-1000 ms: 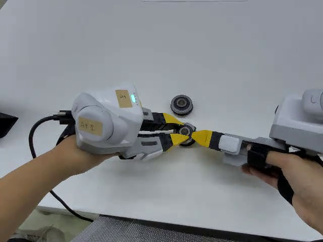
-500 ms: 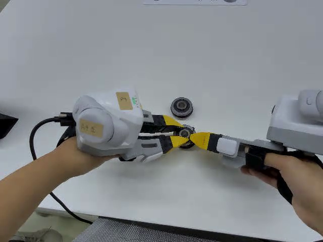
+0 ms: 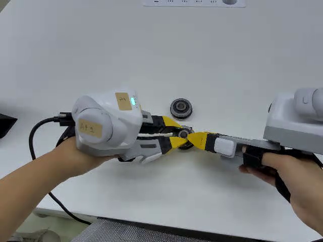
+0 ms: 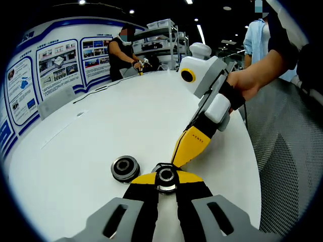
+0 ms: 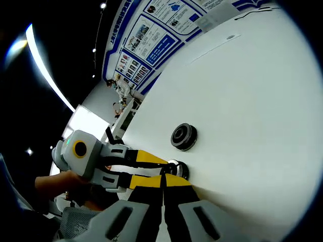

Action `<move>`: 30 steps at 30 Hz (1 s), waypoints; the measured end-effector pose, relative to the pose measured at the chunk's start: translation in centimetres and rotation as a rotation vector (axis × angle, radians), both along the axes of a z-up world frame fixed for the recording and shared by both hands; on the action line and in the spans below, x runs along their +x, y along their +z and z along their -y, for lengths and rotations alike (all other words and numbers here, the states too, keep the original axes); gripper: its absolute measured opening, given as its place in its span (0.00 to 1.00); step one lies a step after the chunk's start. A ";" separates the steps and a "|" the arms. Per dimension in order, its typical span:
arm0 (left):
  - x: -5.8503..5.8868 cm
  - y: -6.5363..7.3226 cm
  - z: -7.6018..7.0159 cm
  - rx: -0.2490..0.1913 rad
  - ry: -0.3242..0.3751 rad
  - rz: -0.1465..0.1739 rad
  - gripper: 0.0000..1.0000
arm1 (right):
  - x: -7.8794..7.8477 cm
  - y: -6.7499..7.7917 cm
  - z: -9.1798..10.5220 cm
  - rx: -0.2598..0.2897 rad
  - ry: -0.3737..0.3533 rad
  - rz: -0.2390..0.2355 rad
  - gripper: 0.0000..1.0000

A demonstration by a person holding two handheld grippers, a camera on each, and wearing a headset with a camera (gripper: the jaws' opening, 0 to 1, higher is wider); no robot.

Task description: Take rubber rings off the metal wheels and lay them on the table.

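White tabletop [image 3: 212, 55], broad and mostly bare. Left tongs [image 3: 180, 135] are closed on a metal wheel [image 4: 166, 179], jaws on either side of it, holding it just above or on the surface; cannot tell which. Right tongs [image 3: 195, 137] come in from the opposite side, jaws pressed together, tips touching the rim of that wheel. Cannot tell whether they have any rubber between them. A second wheel [image 3: 181, 107] lies flat just beyond, apart from both tongs, its dark rubber ring [image 4: 114, 169] on. Risks, as judged: the right tips may slide off the rim without catching the ring. A hard pull could twist the wheel out of the left grip and send it rolling into the second wheel. A stretched ring could snap free and jump away. Surroundings: a black cable [image 3: 38, 132] loops off the left tongs at the near edge, a power strip [image 3: 194, 2] sits at the far edge, both well clear. Nothing blocks a laying spot.
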State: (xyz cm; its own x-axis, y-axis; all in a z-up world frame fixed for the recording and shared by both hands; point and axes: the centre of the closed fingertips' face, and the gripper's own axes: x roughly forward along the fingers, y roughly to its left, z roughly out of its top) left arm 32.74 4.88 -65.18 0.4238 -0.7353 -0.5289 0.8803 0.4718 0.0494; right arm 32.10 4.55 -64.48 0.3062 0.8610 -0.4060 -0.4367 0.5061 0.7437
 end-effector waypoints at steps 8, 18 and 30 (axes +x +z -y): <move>0.0 0.0 0.0 -0.003 0.000 0.001 0.12 | -0.2 0.3 -0.2 0.007 0.019 0.019 0.00; 0.0 0.0 0.1 -0.002 -0.001 0.000 0.12 | -0.3 0.5 -0.1 0.004 0.038 0.030 0.00; 0.2 0.0 0.1 0.006 0.013 0.010 0.13 | -0.1 0.2 0.2 -0.035 -0.001 0.022 0.01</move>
State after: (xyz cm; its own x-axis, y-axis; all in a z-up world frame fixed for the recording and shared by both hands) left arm 32.92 4.82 -65.20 0.4387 -0.7263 -0.5292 0.8735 0.4830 0.0611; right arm 32.03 4.31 -64.27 0.3167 0.8460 -0.4290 -0.4525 0.5322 0.7156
